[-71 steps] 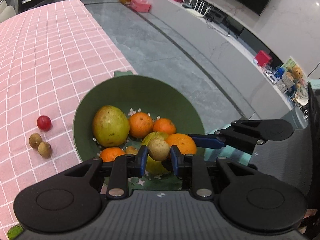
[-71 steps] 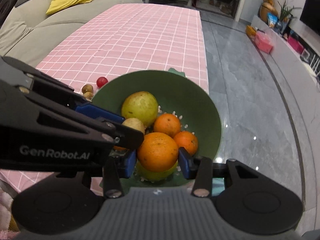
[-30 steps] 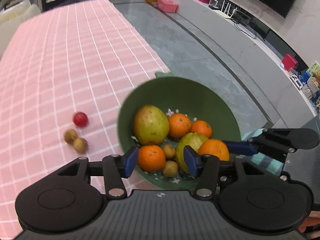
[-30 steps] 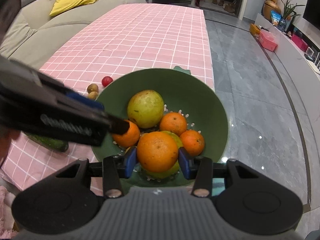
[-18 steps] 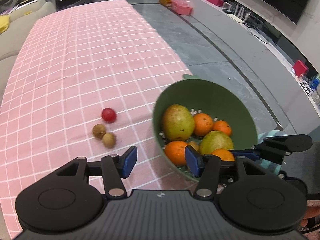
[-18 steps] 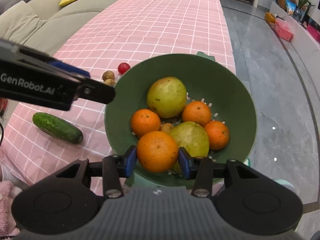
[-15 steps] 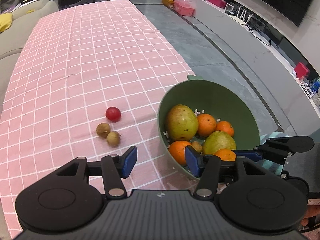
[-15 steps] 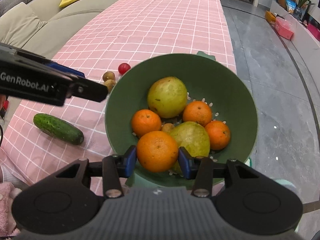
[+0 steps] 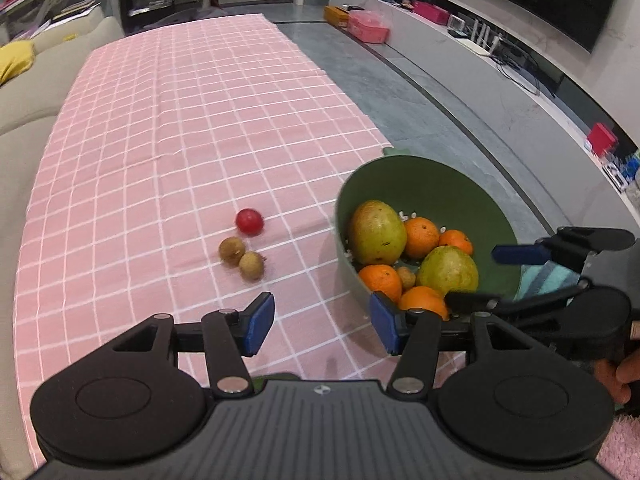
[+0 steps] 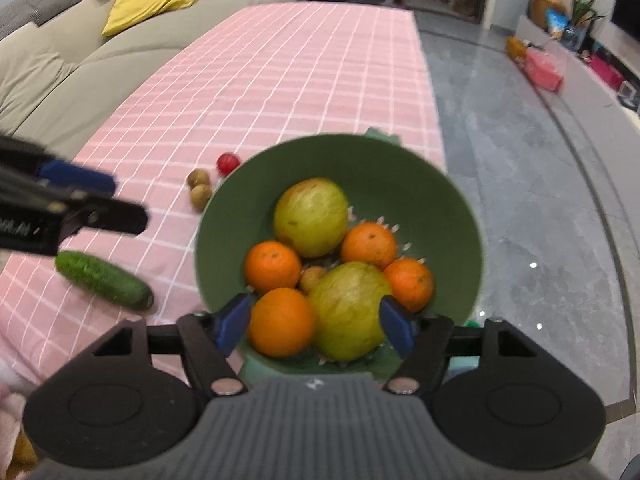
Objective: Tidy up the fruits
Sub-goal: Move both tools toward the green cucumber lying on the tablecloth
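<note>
**Orange released into the bowl; loose fruit waits on the cloth**

Your right gripper has just let go: half a second ago its pads were clamped on an orange, and now the jaws stand wide apart with nothing between them. That orange sits at the near edge of the green bowl, touching the big green-yellow fruit beside it. It looks settled, though the frame is a little blurred, so give it a beat before you pull away.

Your left gripper is also spread and empty. It dropped its small brown fruit into the bowl about two seconds back, and has since swung off the bowl to your left, so the view now centres on the pink checked cloth.

Out there lie what I judge to be the next targets: two small brown fruits touching each other, and a red fruit just beyond them, all near the bowl's left wall but outside it. The bowl holds two large green-yellow fruits, four oranges and the small brown one.

A cucumber lies on the cloth near your left gripper; whether it counts as fruit is your call.
</note>
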Motion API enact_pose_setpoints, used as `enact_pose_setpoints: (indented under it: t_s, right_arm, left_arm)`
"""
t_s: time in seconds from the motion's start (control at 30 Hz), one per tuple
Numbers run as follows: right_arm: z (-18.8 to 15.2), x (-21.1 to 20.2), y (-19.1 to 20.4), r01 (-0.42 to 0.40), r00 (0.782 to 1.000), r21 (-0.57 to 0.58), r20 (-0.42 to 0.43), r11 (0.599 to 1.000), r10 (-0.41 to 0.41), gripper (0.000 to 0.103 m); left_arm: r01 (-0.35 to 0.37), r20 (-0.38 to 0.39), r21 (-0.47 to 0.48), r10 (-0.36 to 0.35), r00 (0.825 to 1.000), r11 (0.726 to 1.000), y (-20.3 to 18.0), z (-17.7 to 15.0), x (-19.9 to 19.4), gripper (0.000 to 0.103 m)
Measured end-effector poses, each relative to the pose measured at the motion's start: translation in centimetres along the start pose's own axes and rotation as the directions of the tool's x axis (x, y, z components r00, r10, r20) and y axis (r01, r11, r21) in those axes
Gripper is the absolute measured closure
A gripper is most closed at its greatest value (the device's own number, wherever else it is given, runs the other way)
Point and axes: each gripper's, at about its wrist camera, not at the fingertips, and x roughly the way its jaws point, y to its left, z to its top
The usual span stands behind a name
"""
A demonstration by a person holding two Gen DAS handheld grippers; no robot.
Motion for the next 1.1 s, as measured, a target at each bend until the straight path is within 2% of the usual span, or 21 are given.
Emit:
enact_pose_setpoints:
  t_s: [0.1, 0.17, 0.27, 0.37, 0.47, 0.63, 0.8, 0.9, 1.0, 1.1]
  right_arm:
    - [0.4, -0.7, 0.5, 0.014, 0.999, -0.006, 0.045, 1.000, -0.014, 0.033]
    - [0.8, -1.2, 1.1, 0.009, 0.997, -0.018, 0.078, 1.000, -0.008, 0.029]
    - [1.5, -1.5, 2.4, -0.011, 0.994, -0.058, 0.105, 0.998, 0.017, 0.028]
    - [2.3, -1.4, 4.1, -0.040, 0.992, -0.109, 0.114, 0.993, 0.053, 0.028]
    - [3.1, -1.0, 6.1, -0.070, 0.989, -0.170, 0.114, 0.983, 0.090, 0.028]
    - [4.0, -0.2, 9.8, -0.106, 0.984, -0.283, 0.107, 0.953, 0.141, 0.028]
    - [4.4, 1.2, 13.6, -0.158, 0.978, -0.382, 0.063, 0.910, 0.196, 0.028]
    - [4.2, 2.8, 15.6, -0.195, 0.977, -0.421, 0.001, 0.886, 0.215, 0.028]
    - [4.0, 4.5, 17.2, -0.221, 0.974, -0.454, -0.056, 0.863, 0.220, 0.028]
    - [3.6, 5.6, 18.3, -0.238, 0.971, -0.489, -0.085, 0.840, 0.225, 0.028]
  left_arm:
    - [-0.007, 0.005, -0.030, 0.008, 1.000, 1.000, 1.0, -0.5, -0.7, 0.038]
    - [-0.013, 0.006, -0.027, 0.014, 1.000, 1.000, 1.4, -0.7, -1.2, 0.038]
    - [-0.036, 0.015, -0.010, 0.036, 0.999, 0.999, 2.1, -0.9, -2.1, 0.038]
    - [-0.063, 0.030, -0.008, 0.063, 0.998, 0.998, 3.0, -1.1, -2.9, 0.038]
    - [-0.089, 0.037, -0.045, 0.090, 0.995, 0.995, 4.5, -1.6, -3.5, 0.038]
    - [-0.135, -0.009, -0.116, 0.135, 0.991, 0.984, 7.2, -2.6, -3.5, 0.038]
    - [-0.136, -0.045, -0.179, 0.130, 0.990, 0.974, 9.7, -4.0, -3.2, 0.038]
    - [-0.136, -0.088, -0.199, 0.121, 0.989, 0.971, 10.8, -4.9, -2.5, 0.038]
    - [-0.154, -0.121, -0.197, 0.132, 0.984, 0.968, 11.3, -5.8, -1.8, 0.038]
    - [-0.141, -0.141, -0.197, 0.114, 0.983, 0.970, 11.8, -6.5, -1.2, 0.038]
